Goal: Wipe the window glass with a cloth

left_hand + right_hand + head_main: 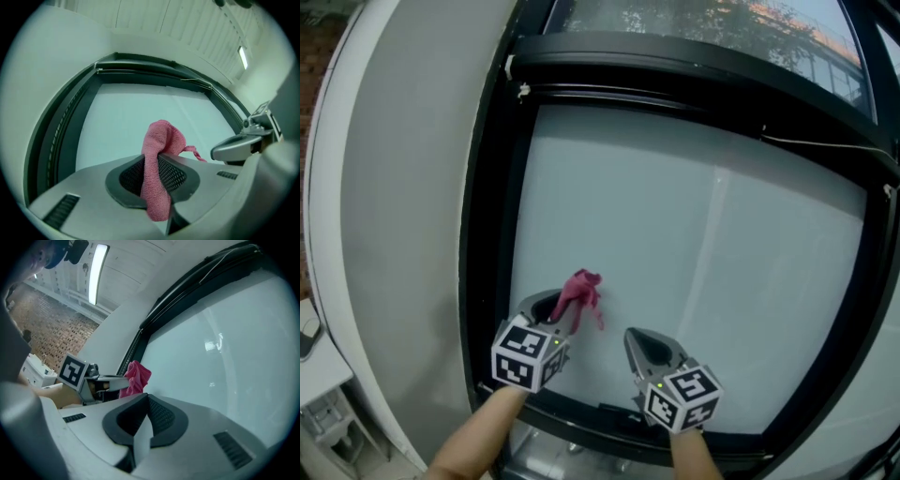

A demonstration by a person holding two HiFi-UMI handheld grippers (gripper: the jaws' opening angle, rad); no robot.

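The left tool [555,309] pinches the pink cloth [581,291], seemingly touching the window glass [703,253]; the right tool [636,339] is pressed together, empty.

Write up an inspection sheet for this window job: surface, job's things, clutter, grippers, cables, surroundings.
Surface: glass, a pale pane in a black frame; no marks made out.
Job's things: pink cloth, pinched in the left gripper, bunched end at the pane's lower left; contact with the pane cannot be told.
Clutter: nothing seen.
Grippers: left gripper shut on the cloth; right gripper shut, empty, beside it.
Cables: thin wire along the frame's top.
Surroundings: white wall to the left; brick wall and ceiling light in the right gripper view.
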